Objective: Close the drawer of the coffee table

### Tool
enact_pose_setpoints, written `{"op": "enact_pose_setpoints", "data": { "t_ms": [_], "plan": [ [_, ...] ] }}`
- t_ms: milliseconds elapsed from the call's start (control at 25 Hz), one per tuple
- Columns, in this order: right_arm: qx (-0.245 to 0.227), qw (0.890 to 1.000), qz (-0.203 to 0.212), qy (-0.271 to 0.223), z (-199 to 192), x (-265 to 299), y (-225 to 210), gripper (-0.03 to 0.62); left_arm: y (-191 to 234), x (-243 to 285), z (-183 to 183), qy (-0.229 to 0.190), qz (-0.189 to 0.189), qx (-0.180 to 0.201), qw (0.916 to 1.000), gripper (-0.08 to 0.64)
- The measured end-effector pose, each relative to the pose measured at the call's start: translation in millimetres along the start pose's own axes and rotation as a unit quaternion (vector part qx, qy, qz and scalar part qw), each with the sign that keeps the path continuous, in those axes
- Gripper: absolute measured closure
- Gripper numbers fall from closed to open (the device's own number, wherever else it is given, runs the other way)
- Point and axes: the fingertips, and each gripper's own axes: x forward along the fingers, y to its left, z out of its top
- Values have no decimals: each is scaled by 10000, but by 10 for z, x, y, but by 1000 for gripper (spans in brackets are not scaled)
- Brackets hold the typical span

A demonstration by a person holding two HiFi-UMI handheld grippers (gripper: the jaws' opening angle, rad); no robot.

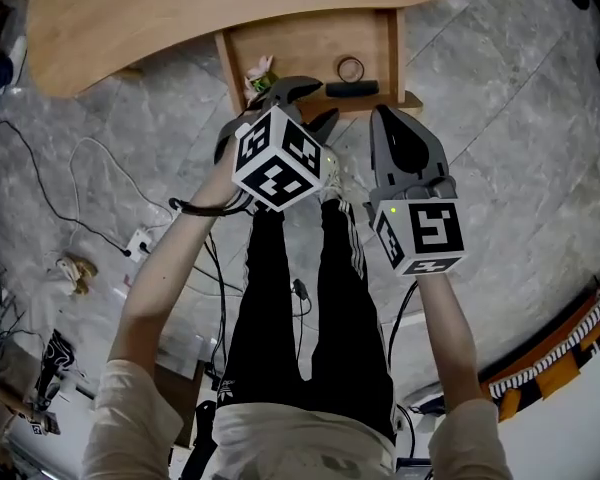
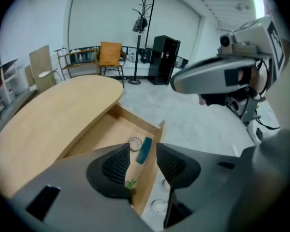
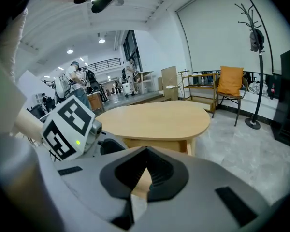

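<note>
Left gripper jaws apart over open drawer; right gripper jaws together

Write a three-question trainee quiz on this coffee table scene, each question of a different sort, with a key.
1. True or false: the drawer of the coffee table stands open.
2. Of the left claw and the right claw, which has its jaws apart? A. left only. B. right only. C. both.
3. Fill the gap: the ring lies next to a dark bar, inside the ____.

Key: 1 true. 2 A. 3 drawer.
</note>
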Motion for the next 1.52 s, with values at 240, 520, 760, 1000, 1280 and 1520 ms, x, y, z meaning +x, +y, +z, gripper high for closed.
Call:
{"op": "enact_pose_setpoints", "data": {
  "t_ms": [240, 520, 760, 1000, 1280, 1520],
  "plan": [
    [47, 9996, 53, 265, -266, -62, -49, 586, -202, 482, -503, 841, -108, 932, 9920, 405],
    [217, 9991, 72, 365, -424, -57, -110, 586, -358, 813, -849, 1326, -20, 1505, 9797, 407],
    [319, 9986, 117, 397, -502, 0, -130, 586, -386, 980, -903, 1453, -53, 1663, 9753, 408],
    [362, 9982, 171, 439, -571, 26, -126, 586, -384, 1063, -970, 1632, 20, 1848, 9691, 479],
    [420, 9979, 168, 454, -582, -8, -137, 586, -407, 1070, -975, 1839, 109, 1993, 9625, 485],
    [502, 9977, 114, 449, -588, -32, -175, 586, -401, 1072, -979, 1979, 398, 2152, 9555, 491]
  ]
}}
